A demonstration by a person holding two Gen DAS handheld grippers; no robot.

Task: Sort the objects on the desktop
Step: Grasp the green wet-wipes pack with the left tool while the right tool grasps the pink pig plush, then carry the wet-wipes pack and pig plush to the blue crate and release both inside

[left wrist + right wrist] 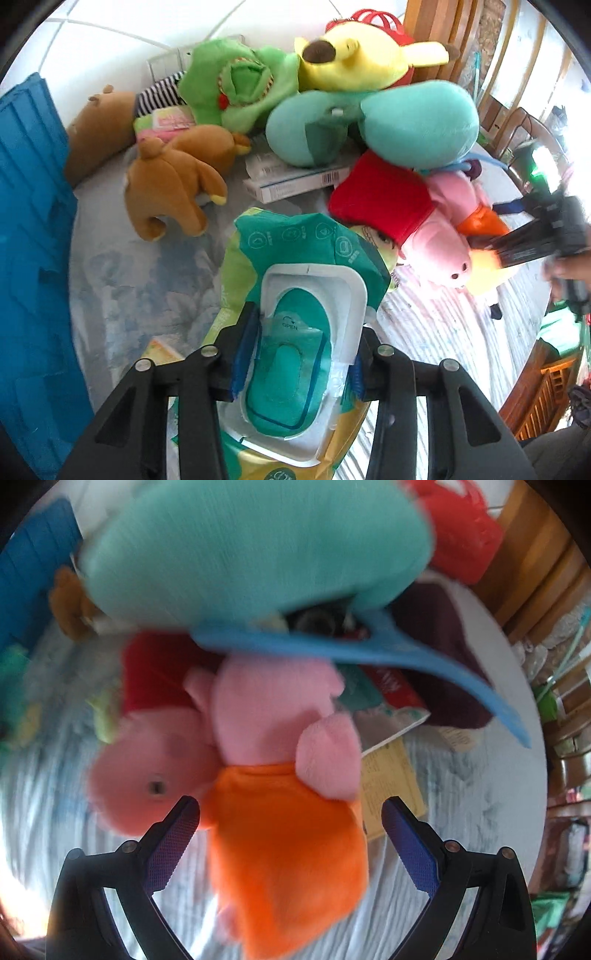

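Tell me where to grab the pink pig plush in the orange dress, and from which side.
Take the pink pig plush across its orange dress, the part lying nearest and between the open fingers of the right gripper. Come straight in along the table from the dress end: the teal pillow overhangs the far end near its body, and the head juts off sideways.

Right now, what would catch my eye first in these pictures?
A green pack of wipes, clamped between the left gripper's jaws, fills the foreground. Behind it lies a pile of soft toys, with a teal cushion on top. The right gripper's open jaws flank a pink pig toy in orange.
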